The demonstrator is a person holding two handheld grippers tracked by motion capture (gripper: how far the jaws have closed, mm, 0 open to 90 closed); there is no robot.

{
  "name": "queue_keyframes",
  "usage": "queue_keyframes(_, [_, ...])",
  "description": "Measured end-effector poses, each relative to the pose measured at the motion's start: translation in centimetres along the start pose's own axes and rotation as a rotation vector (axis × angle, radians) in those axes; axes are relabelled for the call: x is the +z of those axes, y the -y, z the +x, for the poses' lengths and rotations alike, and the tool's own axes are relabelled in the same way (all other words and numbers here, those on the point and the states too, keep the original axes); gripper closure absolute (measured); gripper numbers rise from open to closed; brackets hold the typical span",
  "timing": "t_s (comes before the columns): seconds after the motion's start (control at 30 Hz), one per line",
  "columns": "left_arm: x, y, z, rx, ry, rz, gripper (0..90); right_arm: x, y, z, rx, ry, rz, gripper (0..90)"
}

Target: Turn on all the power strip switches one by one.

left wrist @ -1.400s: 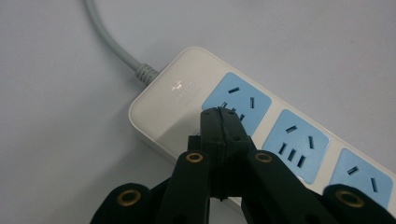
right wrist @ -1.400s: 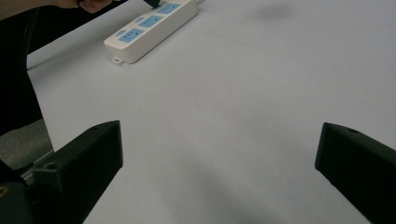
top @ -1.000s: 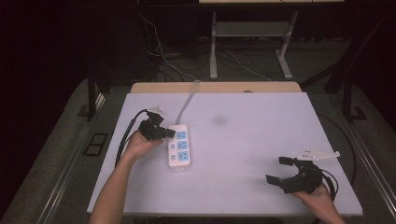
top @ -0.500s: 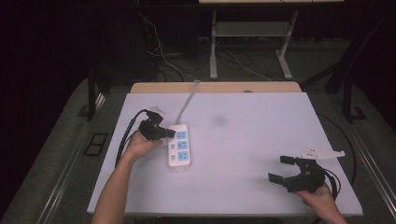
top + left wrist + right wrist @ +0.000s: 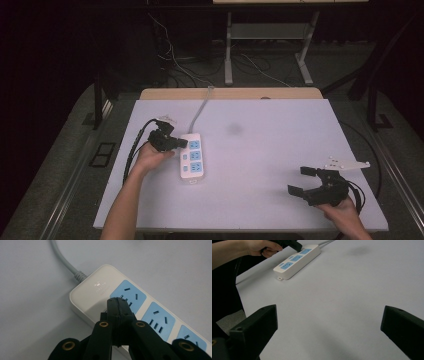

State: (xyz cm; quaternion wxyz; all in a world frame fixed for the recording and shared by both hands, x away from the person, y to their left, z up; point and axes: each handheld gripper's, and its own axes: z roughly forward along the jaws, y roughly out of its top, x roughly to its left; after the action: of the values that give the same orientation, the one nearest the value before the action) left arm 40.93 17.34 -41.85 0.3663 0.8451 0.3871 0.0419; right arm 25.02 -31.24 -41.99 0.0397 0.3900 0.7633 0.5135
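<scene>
A white power strip [image 5: 192, 155] with blue sockets lies left of centre on the pale table [image 5: 280, 145]; its grey cable [image 5: 200, 109] runs to the far edge. My left gripper [image 5: 183, 144] is shut with nothing between its jaws, its tip resting on the strip's cable end. In the left gripper view the closed tips [image 5: 117, 300] sit at the edge of the first blue socket [image 5: 128, 296]. My right gripper [image 5: 303, 181] stands open over bare table near the front right corner, far from the power strip [image 5: 297, 260].
Black cables [image 5: 135, 145] loop from the left gripper over the table's left edge. A faint dark smudge [image 5: 233, 129] marks the table's middle. Desk legs and loose wires [image 5: 260, 70] stand on the floor beyond the far edge.
</scene>
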Motion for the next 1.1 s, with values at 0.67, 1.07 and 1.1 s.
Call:
queue_keyframes(0.67, [-2.3, -0.9, -0.5, 0.021, -0.03, -0.06, 89.1, 0.0, 0.1, 0.0, 0.001, 0.016, 0.001, 0.7])
queue_keyframes(1.07, [-5.7, -0.1, -1.1, -0.01, -0.048, -0.153, 60.0, 0.0, 0.0, 0.0, 0.006, 0.011, -0.006, 0.7])
queue_keyframes(1.1, [-6.0, 0.1, -1.2, -0.019, -0.041, -0.173, 56.6, 0.0, 0.0, 0.0, 0.007, 0.01, -0.007, 0.7])
